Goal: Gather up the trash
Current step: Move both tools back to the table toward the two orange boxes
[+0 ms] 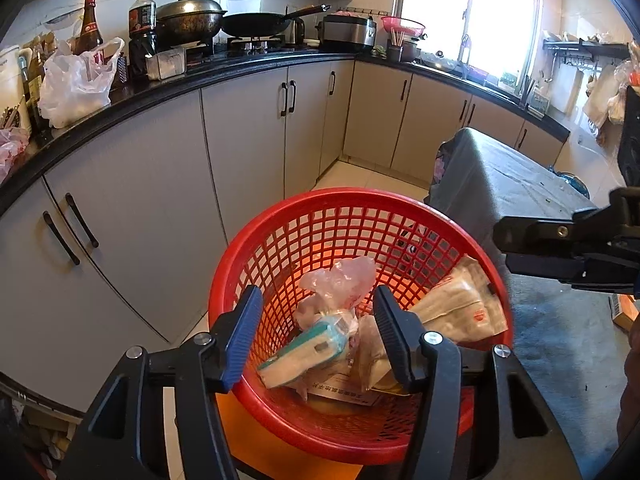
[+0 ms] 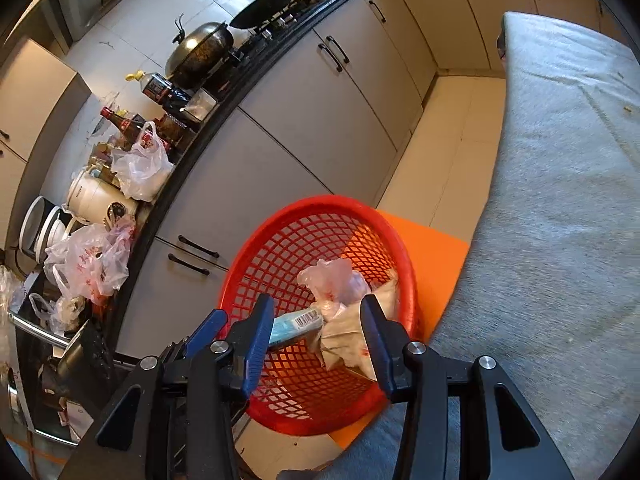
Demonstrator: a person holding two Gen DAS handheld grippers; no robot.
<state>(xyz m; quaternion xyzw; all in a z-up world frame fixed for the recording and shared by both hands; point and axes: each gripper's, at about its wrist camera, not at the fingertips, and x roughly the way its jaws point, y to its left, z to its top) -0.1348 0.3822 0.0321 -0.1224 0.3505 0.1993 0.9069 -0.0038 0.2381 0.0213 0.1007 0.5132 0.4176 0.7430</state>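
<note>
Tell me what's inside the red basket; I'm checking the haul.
In the basket: a pink plastic bag, a teal-and-white box, white wrappers. Anything underneath is covered.

Left gripper (image 1: 316, 330) above red mesh basket (image 1: 280, 216), jaws apart, nothing between pads. Basket holds crumpled pink plastic bag (image 1: 340, 284), teal-and-white box (image 1: 304, 354), pale wrapped packets (image 1: 456, 304). Basket sits on orange board (image 1: 256, 432). Right gripper (image 1: 568, 256) at right edge, over grey cloth-covered table (image 1: 516, 184). Behind: black countertop (image 1: 160, 84), wok (image 1: 256, 24), lidded pan (image 1: 188, 16), bottles.
</note>
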